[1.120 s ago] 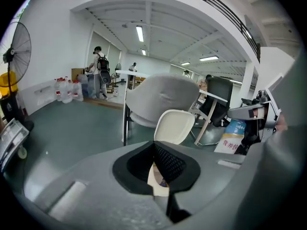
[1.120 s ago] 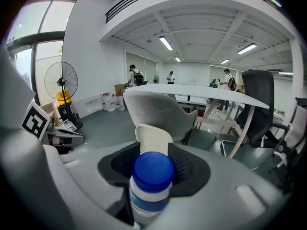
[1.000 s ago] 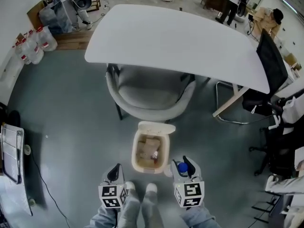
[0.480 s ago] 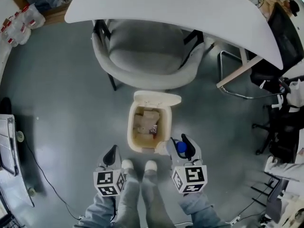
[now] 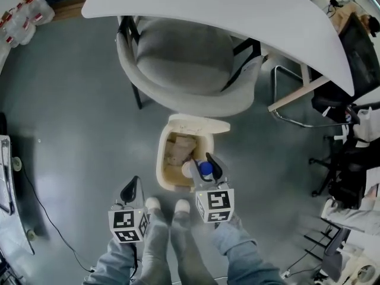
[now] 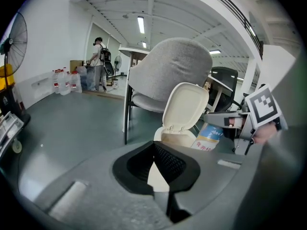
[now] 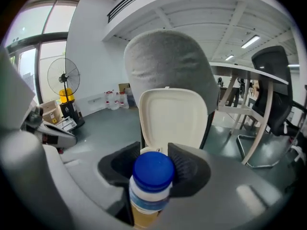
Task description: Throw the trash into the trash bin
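Holding the blue-capped bottle point(image 5: 205, 170) across its neck, my right tongs point(image 7: 154, 158) are standing partly open, both pads pressing on it. I am hanging it over the near right rim of the trash bin point(image 5: 161, 166), not squarely over the mouth. My left tongs point(image 5: 131, 190) are closed on nothing, tips together, down beside my shoes point(image 5: 153, 204).

The trouble I am expecting is a release this close to the edge: the bottle could clip the rim and roll off across the floor point(image 5: 77, 111), which looks smooth and hard, so it would travel. The bin looks light, and a knock from the tongs might shove or tip it. The lid point(image 5: 199, 124) is standing upright at the far side; a bump could drop it shut. Paper scraps point(image 5: 178, 150) are already lying inside, so the bottle may settle high.

Beyond the bin a grey chair point(image 5: 184, 52) is tucked under a white table point(image 5: 237, 10).
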### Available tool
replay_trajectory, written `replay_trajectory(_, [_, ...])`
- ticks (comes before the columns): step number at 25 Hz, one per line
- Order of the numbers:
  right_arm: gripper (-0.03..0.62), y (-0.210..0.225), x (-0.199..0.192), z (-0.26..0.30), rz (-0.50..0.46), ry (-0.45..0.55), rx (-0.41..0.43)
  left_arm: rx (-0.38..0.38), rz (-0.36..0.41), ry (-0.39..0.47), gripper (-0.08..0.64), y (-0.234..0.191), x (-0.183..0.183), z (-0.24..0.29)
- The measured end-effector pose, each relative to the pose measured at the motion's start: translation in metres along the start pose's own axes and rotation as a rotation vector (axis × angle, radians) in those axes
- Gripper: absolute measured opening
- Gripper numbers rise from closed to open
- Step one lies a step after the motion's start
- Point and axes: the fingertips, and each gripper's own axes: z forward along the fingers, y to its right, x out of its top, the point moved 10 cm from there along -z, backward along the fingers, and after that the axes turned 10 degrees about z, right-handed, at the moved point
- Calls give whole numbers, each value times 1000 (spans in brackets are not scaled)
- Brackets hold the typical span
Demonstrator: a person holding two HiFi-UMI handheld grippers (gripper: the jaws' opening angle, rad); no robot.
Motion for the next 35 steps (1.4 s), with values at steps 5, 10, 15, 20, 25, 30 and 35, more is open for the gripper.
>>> replay_trajectory(5, [183,-9,-14,44,-63,-33,39,18,-7,6,9,-11,-5,-1])
replay_trajectory(10, [183,-14,-27,75,-94,-97,48,42,-35,0,9,-18,-12,-5])
replay_trajectory(15, [183,-18,-37,84,-106,-146,53,51,-47,-2,9,-24,-16,-9])
replay_trajectory(20, [191,-19,-42,87,-98,-147,94,59,-54,-5,9,-26,-21,-12])
replay_trajectory(25, [284,-12,-42,85,-29,-128,119,55,-59,-19,9,-23,-27,-15])
replay_trajectory(30, [284,10,-42,69,47,-106,59,58,-62,-23,9,-21,-30,-15])
replay_trajectory(35, [284,27,-43,50,81,-82,17,54,-60,-25,9,-15,-30,-13])
